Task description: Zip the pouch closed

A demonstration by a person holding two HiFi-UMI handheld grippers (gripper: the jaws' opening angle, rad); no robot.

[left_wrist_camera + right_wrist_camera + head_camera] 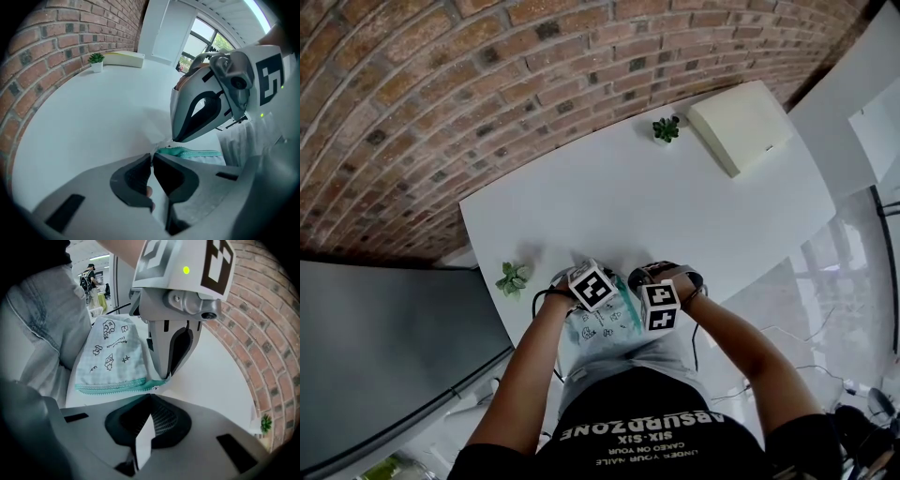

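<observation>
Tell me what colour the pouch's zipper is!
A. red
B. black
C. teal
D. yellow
C: the zipper shows as a teal strip along the edge of the pouch in the right gripper view.

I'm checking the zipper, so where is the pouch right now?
Head view: the pouch lies at the table's near edge, between the left gripper and the right gripper.
</observation>
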